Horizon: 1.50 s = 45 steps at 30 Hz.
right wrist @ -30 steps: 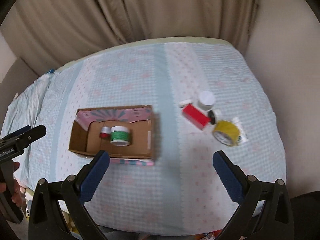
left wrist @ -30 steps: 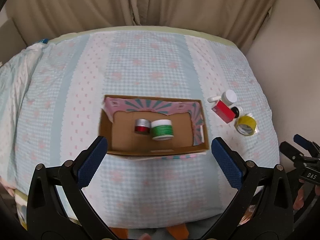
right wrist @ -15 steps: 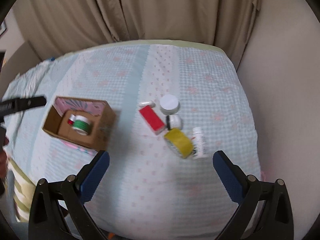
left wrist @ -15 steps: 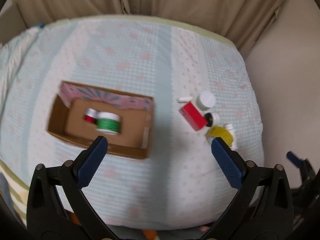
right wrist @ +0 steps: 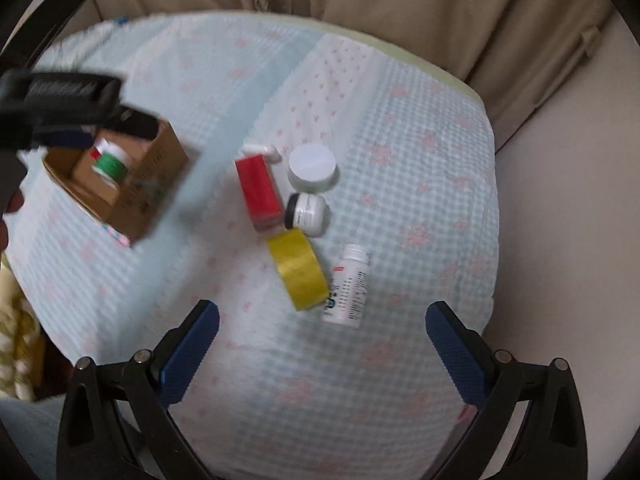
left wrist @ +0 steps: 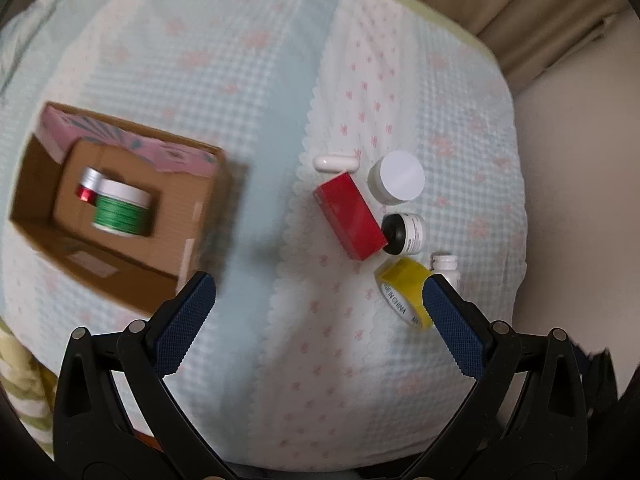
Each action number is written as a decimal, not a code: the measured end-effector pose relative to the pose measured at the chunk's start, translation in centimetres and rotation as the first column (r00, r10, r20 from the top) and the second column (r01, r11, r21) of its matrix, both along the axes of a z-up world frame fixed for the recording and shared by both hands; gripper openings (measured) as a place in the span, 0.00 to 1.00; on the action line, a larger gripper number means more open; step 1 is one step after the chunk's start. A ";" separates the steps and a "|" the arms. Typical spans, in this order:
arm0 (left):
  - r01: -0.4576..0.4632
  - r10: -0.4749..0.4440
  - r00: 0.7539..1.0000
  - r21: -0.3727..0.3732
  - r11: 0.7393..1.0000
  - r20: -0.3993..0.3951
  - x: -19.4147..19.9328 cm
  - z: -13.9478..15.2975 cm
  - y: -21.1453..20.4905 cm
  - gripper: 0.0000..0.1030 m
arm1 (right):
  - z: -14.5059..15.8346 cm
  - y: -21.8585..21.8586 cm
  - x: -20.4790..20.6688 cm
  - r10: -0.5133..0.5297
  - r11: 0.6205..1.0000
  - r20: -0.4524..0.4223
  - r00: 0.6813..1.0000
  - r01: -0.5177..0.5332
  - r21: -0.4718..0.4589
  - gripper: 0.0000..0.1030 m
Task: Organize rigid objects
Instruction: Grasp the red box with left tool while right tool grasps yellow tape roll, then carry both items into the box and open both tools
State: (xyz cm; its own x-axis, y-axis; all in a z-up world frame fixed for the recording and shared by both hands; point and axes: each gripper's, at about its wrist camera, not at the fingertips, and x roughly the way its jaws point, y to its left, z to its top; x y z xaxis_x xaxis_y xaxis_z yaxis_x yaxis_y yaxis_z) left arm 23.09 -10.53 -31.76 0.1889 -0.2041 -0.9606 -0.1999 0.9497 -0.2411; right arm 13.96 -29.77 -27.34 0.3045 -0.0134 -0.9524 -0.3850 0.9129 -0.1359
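Note:
A cardboard box (left wrist: 48,240) on the bed holds a green jar (left wrist: 120,210) and a small red-and-silver jar (left wrist: 87,189). To its right lie a red box (left wrist: 350,216), a white-lidded jar (left wrist: 396,178), a black-capped jar (left wrist: 404,234), a yellow tape roll (left wrist: 404,292), a white capsule (left wrist: 335,162) and a white bottle (right wrist: 350,288). My left gripper (left wrist: 316,312) is open and empty above the bed, short of the red box. My right gripper (right wrist: 320,344) is open and empty, just short of the tape roll (right wrist: 298,268) and the bottle. The cardboard box (right wrist: 136,196) also shows there.
The bed (left wrist: 248,80) has a light blue and pink checked cover. Beige curtains (right wrist: 360,12) hang behind it and a cream wall (right wrist: 568,208) stands close on the right. The left gripper's body (right wrist: 60,96) shows blurred at the left of the right wrist view.
Both grippers have swung right and closer to the bed, toward the cluster of loose objects. The cardboard box has slid to the left of both views. Both stay open and empty.

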 end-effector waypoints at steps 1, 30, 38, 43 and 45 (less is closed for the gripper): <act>-0.005 0.005 1.000 -0.007 1.000 -0.017 0.8 -1.1 -0.6 1.00 | -0.4 0.2 0.3 0.010 1.000 -0.016 1.000 -0.010 -0.010 1.00; 0.026 -0.025 0.953 0.000 1.000 -0.303 11.2 -19.7 -6.8 0.51 | -17.5 4.0 6.4 0.217 0.960 -0.317 0.923 -0.261 -0.105 0.49; 0.060 -0.057 0.959 0.000 0.998 -0.278 10.5 -18.7 -6.7 0.44 | -17.0 3.5 6.5 0.142 0.979 -0.306 0.942 -0.179 -0.097 0.38; 0.073 -0.070 0.963 0.002 0.997 -0.261 8.6 -17.5 -6.5 0.41 | -16.0 1.8 7.2 0.047 0.994 -0.290 0.956 -0.073 -0.079 0.38; 0.082 -0.078 0.966 0.005 0.997 -0.245 7.8 -16.8 -6.3 0.40 | -15.3 1.2 7.2 0.012 0.998 -0.287 0.958 -0.031 -0.061 0.38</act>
